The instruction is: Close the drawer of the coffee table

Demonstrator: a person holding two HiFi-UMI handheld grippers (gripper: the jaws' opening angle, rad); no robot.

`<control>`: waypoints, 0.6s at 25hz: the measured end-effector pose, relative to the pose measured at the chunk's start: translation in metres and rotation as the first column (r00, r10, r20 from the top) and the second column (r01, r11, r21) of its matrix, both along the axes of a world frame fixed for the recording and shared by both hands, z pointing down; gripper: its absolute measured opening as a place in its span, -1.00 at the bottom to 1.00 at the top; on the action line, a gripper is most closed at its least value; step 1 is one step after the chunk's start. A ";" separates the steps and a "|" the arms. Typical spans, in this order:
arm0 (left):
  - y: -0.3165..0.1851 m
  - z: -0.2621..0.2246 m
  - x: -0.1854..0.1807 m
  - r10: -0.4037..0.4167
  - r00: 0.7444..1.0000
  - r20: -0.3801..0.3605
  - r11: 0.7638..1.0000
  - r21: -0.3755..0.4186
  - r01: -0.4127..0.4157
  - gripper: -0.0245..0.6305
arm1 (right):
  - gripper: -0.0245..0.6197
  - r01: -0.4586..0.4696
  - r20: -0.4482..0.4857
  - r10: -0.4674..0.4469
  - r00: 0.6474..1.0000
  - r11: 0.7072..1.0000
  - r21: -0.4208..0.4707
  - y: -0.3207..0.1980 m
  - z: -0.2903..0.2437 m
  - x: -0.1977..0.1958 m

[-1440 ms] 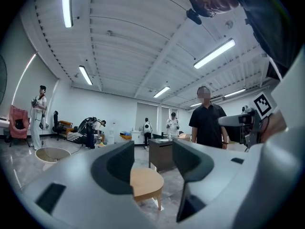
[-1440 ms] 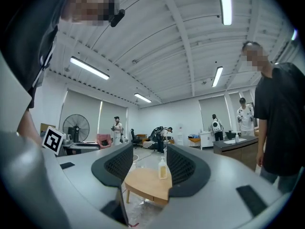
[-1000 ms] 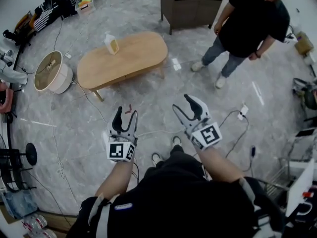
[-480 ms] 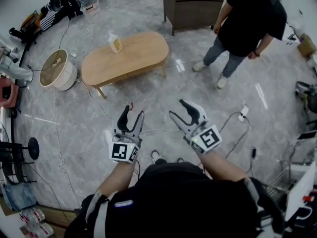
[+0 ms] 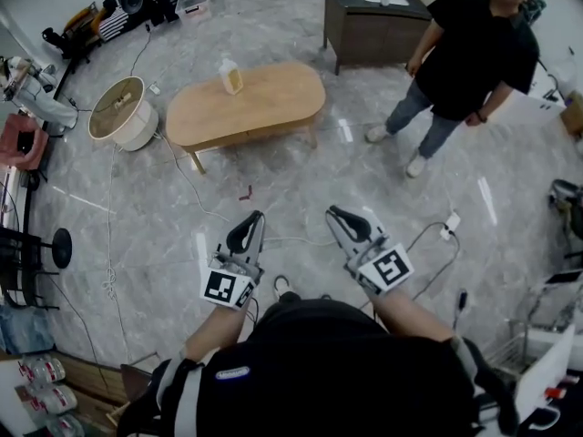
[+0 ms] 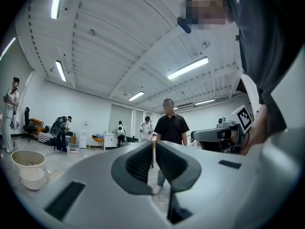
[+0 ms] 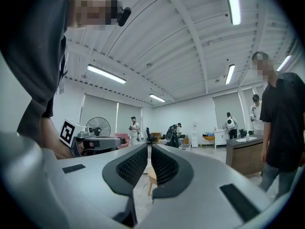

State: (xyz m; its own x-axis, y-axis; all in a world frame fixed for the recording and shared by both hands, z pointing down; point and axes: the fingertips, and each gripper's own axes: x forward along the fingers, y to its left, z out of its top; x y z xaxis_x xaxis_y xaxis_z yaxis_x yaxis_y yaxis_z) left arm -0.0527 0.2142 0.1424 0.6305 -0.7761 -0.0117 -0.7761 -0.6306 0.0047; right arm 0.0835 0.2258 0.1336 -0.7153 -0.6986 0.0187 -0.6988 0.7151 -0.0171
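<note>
Wooden desk (image 5: 264, 98) bearing a bottle (image 5: 230, 76) stands well ahead of my left tool (image 5: 253, 218) and right tool (image 5: 335, 213); I cannot make out its drawer. Left gripper view: jaws have just been closing, now together, nothing between. Right gripper view: the same.

- A bottle (image 5: 230, 76) of yellowish liquid stands upright.
- A round white tub (image 5: 117, 109) with a tan top sits on the floor (image 5: 301, 180), toward its left edge.
- A dark cabinet (image 5: 373, 30) stands at the floor's far edge, with a person (image 5: 478, 53) in a black shirt and jeans just beside it.
- A white power strip (image 5: 450, 223) and cables (image 5: 109, 244) lie on the floor.
</note>
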 end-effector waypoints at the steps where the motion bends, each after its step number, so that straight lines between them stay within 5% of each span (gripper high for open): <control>1: 0.003 -0.001 -0.001 -0.001 1.000 0.003 1.000 -0.005 0.001 -0.86 | -0.83 0.007 -0.006 -0.007 1.000 1.000 -0.001 0.001 0.001 0.000; 15: 0.042 -0.010 0.013 0.044 0.999 0.028 0.999 -0.018 -0.044 -0.90 | -0.87 0.117 0.025 -0.117 0.993 0.993 0.005 0.031 -0.014 -0.012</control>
State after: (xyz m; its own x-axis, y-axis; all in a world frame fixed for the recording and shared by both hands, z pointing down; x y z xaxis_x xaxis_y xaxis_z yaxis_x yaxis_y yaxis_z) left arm -0.0394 0.2562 0.1327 0.6640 -0.7475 0.0195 -0.7475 -0.6642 -0.0054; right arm 0.0714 0.2573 0.1194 -0.7926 -0.6097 -0.0023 -0.6094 0.7923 -0.0307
